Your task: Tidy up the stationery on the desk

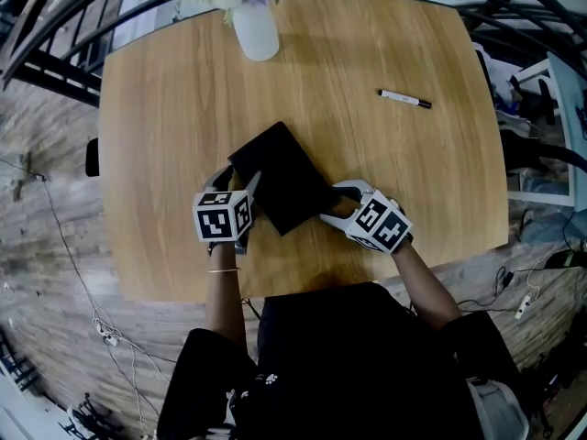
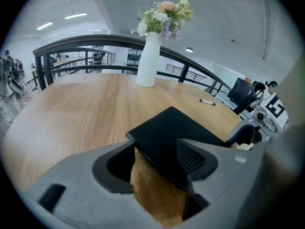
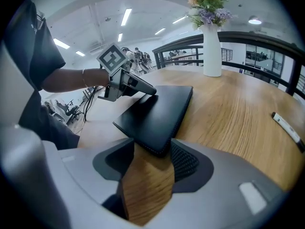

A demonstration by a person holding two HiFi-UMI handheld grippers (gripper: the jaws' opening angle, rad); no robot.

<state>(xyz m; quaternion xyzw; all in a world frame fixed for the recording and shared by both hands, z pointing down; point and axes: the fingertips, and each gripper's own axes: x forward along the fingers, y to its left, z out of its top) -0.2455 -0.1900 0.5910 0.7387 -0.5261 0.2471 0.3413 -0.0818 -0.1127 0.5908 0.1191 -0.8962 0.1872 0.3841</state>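
A black notebook (image 1: 280, 186) sits near the front middle of the round wooden desk (image 1: 165, 108), with one side raised off the wood. My left gripper (image 1: 240, 183) is shut on its left corner; in the left gripper view the notebook (image 2: 176, 132) slants across the narrow gap of that gripper (image 2: 157, 154). My right gripper (image 1: 335, 204) is shut on the right corner, and the notebook (image 3: 157, 113) fills the gap of that gripper (image 3: 152, 154). A white marker pen (image 1: 404, 99) with a black cap lies apart at the back right.
A white vase (image 1: 255, 27) of flowers stands at the desk's far edge. A dark curved railing (image 2: 95, 39) runs behind the desk. Cables (image 1: 101, 328) trail over the floor to the left and right of the person's dark clothing (image 1: 358, 365).
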